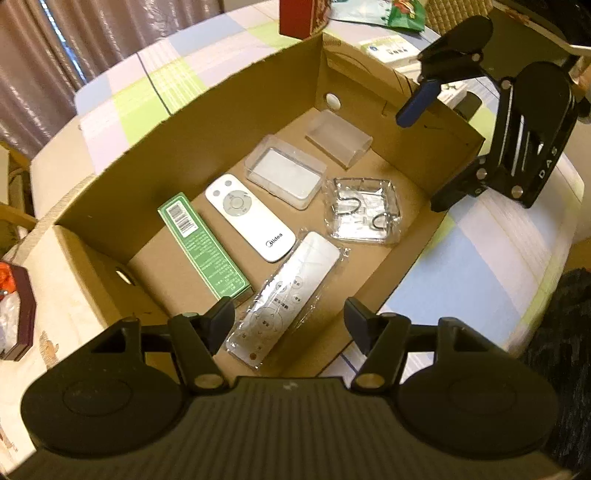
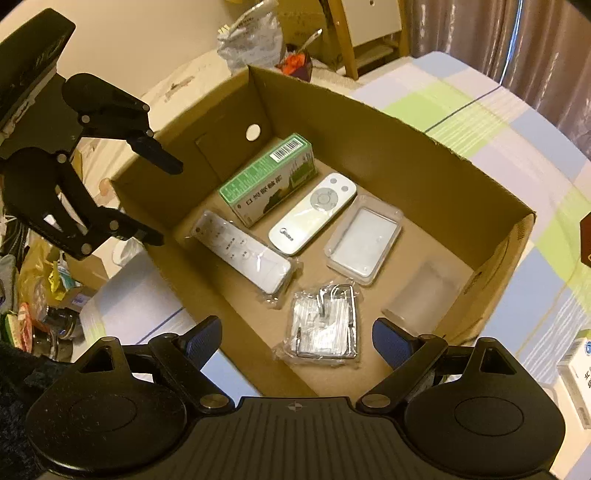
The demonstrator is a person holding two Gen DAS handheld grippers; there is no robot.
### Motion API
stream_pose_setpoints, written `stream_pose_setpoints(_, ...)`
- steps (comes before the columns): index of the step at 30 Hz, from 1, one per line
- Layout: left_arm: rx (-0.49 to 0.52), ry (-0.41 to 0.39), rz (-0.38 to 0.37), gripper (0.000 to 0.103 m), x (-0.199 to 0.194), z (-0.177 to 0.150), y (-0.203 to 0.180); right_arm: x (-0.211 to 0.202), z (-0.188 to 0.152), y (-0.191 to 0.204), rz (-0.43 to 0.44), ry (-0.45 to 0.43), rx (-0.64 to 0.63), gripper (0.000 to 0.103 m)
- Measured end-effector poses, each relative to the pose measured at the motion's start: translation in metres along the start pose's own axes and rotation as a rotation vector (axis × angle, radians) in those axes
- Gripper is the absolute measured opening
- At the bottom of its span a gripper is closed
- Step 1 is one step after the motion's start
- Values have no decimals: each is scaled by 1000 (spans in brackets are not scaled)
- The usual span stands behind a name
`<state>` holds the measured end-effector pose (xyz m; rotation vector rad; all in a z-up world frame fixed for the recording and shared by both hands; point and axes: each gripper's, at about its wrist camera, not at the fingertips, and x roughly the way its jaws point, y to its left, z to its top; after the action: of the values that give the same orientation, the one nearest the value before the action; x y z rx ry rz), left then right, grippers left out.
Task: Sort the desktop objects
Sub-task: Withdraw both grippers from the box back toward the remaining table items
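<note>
An open cardboard box (image 1: 221,99) (image 2: 406,125) sits on the checked tablecloth. Inside lie a green carton (image 1: 201,243) (image 2: 269,181), a white Midea remote (image 1: 249,218) (image 2: 312,214), a silver remote in plastic wrap (image 1: 284,299) (image 2: 243,254), a clear case with a white insert (image 1: 286,175) (image 2: 364,242), a small frosted plastic box (image 1: 338,138) (image 2: 424,295) and a packet of metal hooks (image 1: 364,210) (image 2: 325,325). My left gripper (image 1: 290,325) (image 2: 162,199) hovers open over the wrapped remote's end. My right gripper (image 2: 297,339) (image 1: 436,155) hangs open above the box's opposite rim, holding nothing.
The tablecloth (image 1: 461,277) surrounds the box. Beyond it stand a red box (image 1: 299,16), a green packet (image 1: 406,13) and white cartons (image 1: 388,48) (image 2: 576,373). A dark red tray (image 1: 22,314) lies to the left. Bags and clutter (image 2: 37,288) fill the floor.
</note>
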<state>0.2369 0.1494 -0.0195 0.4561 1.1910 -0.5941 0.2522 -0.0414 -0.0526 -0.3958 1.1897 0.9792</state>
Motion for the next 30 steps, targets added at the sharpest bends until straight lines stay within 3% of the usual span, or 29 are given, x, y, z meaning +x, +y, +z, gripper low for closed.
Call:
stream_pose_setpoints(13, -39, -57, 118, 66, -39, -4, -39, -36, -28, 14, -26, -99, -32, 91)
stream_pose_setpoints(30, -19, -78, 196, 73, -63, 11, -108, -91, -74, 9, -15, -204, -49, 91)
